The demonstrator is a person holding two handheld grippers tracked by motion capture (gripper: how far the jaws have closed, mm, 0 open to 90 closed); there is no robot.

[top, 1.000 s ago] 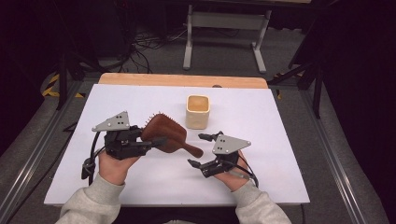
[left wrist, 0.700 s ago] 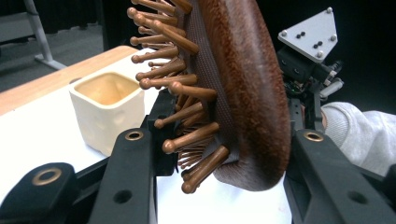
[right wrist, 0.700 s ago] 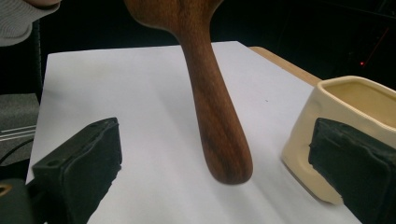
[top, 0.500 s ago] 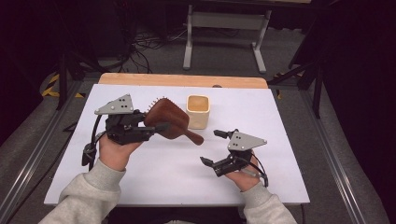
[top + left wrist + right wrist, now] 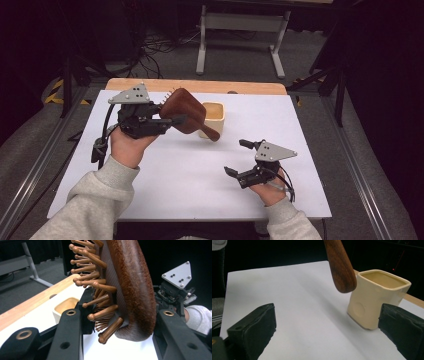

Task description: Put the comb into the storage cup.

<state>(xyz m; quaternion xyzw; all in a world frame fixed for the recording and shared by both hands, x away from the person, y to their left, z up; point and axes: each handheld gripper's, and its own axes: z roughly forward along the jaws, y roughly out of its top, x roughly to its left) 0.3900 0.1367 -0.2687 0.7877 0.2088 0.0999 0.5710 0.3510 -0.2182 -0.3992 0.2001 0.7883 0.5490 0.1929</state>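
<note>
A brown wooden paddle hairbrush (image 5: pixel 184 109) hangs above the white table, tilted, its handle end pointing down beside the cream cup (image 5: pixel 217 112). My left gripper (image 5: pixel 176 120) is shut on the brush head; in the left gripper view the bristles (image 5: pixel 100 290) face left between the jaws and the cup (image 5: pixel 65 306) lies beyond. My right gripper (image 5: pixel 235 157) sits low at the front right. Its jaws have just opened wider and nothing is between them. The right gripper view looks past its jaws (image 5: pixel 328 315) at the handle tip (image 5: pixel 340 270) and the cup (image 5: pixel 374 298).
The white table top (image 5: pixel 165 185) has a wooden strip (image 5: pixel 200 86) along its far edge. A metal stand (image 5: pixel 240 22) and cables lie on the floor behind. The other hand's gripper (image 5: pixel 176 287) appears at the right of the left gripper view.
The left gripper has lifted the hairbrush off the table and carried it toward the cup. The right gripper has slid to the right, away from the brush handle.
</note>
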